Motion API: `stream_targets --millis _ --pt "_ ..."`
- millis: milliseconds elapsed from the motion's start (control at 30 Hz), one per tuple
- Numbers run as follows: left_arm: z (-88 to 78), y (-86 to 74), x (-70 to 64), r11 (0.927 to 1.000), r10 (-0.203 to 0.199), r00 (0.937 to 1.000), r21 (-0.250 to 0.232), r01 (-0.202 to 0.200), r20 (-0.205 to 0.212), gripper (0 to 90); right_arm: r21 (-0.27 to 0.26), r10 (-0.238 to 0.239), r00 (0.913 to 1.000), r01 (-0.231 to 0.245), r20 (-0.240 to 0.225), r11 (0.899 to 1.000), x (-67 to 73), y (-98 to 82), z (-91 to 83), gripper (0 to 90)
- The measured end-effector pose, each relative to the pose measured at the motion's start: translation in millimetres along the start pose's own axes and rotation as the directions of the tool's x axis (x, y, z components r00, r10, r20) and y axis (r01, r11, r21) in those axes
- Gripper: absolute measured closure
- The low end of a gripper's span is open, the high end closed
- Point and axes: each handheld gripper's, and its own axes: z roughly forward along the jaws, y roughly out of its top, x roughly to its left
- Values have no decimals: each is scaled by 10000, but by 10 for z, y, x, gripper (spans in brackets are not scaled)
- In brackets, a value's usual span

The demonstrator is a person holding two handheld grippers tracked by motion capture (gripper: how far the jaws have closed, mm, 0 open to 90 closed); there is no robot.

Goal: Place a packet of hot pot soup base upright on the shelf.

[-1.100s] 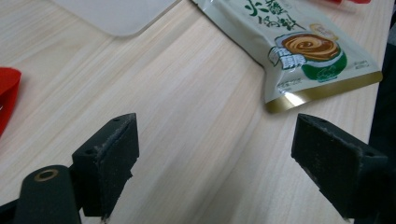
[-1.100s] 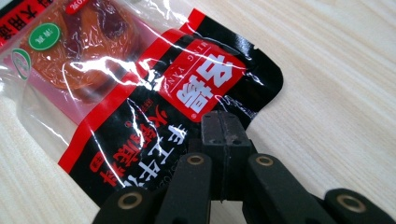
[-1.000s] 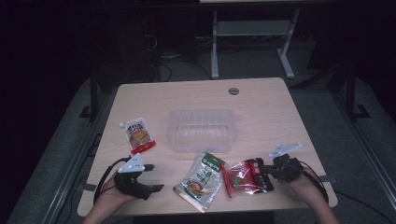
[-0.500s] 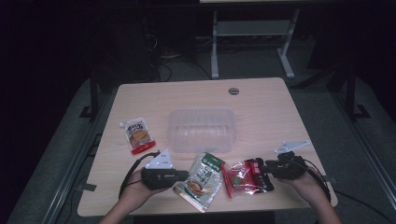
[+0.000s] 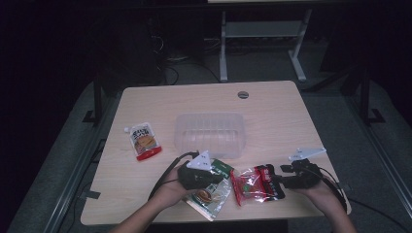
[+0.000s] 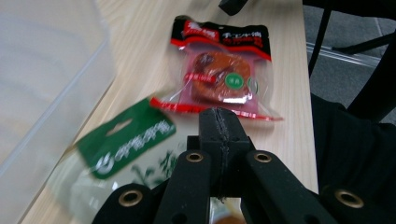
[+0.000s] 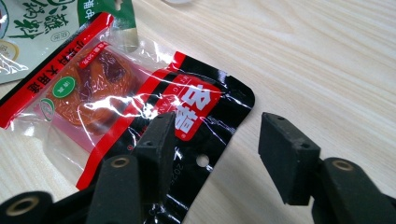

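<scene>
The red-and-black packet lay flat at the worktop's six o'clock edge, unpacked. The right tool stood open over its black end, jaws just widening, nothing gripped. The left tool was closed, empty, over the green pouch at nine o'clock. The clear tub waited at twelve; a small pouch lay well apart.

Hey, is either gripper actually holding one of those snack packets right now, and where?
Neither: left gripper is shut above the green packet; right gripper has just opened at the red packet.
</scene>
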Motion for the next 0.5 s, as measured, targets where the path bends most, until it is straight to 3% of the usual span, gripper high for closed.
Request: stream_targets --millis 300,500 --pt "331 115 48 9998 187 9990 65 -190 396 896 -78 157 9996 -156 237 9998 -1 -84 -64 418" --pt "540 127 27 9986 363 9980 360 -382 525 896 -361 245 9993 -234 297 9991 -32 -99 -83 413"
